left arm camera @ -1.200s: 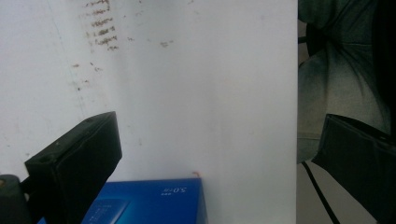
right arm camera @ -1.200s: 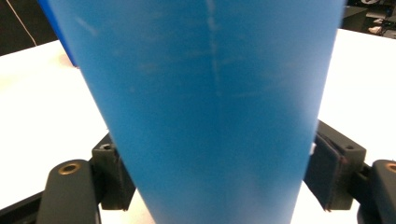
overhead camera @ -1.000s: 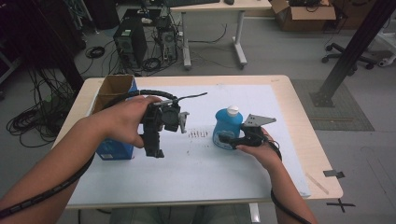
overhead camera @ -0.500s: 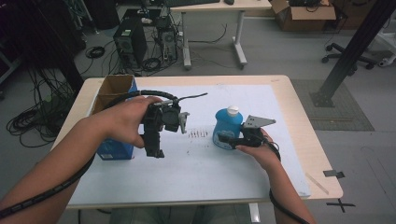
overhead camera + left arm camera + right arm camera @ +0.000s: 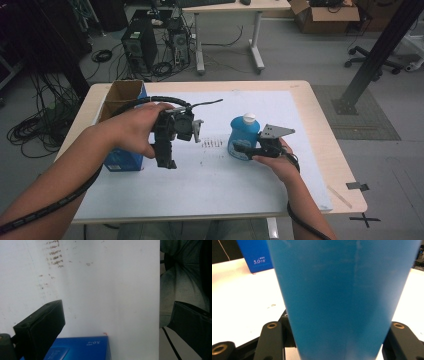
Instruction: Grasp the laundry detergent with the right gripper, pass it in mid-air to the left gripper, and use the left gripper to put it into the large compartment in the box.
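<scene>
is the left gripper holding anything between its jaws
No, in the left gripper view the left gripper has its jaws wide apart with only the white table cover and a corner of the blue box between them.

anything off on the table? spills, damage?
Only a patch of small brown marks on the white mat, between the two grippers: looks like stains or crumbs. The blue bottle stands upright, capped, in the right gripper. No spill visible.

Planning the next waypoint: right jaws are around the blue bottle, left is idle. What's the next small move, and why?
Probably a short straight lift of the blue bottle. The right gripper has just been closing, and its jaws now flank the bottle's lower body, which stands upright on the white mat. The left gripper hangs open above the mat near the blue box, so nothing blocks the way up.
</scene>
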Demonstrator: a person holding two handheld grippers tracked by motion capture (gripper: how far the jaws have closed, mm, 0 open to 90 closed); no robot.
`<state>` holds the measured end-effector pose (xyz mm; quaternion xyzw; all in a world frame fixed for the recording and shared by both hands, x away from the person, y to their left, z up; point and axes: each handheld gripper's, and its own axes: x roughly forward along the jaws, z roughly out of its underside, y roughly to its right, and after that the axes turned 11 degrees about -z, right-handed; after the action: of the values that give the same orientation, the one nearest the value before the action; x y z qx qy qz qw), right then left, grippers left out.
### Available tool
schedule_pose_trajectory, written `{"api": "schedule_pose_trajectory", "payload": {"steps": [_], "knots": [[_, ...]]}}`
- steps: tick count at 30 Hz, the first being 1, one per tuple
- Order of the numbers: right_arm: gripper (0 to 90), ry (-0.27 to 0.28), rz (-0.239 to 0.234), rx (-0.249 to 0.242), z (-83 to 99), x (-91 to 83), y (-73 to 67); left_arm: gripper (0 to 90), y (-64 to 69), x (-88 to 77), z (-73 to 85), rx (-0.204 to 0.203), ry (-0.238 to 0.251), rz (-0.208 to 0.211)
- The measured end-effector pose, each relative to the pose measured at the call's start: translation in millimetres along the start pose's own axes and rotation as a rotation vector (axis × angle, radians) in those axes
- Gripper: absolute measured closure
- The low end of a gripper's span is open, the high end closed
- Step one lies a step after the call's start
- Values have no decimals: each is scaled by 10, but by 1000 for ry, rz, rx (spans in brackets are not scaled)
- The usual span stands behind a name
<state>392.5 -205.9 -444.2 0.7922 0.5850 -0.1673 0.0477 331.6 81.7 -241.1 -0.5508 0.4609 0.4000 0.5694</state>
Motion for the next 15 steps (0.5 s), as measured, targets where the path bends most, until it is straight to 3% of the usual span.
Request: {"api": "schedule_pose_trajectory", "payload": {"steps": [6,15], "knots": [[437,-11,-4,4,-17,-17,3,4,-10,-1,-1,-2,-4,1],[439,-17,-49,-46,-258,-150,-97,4,-36,-27,-24,-3,-4,-1]]}}
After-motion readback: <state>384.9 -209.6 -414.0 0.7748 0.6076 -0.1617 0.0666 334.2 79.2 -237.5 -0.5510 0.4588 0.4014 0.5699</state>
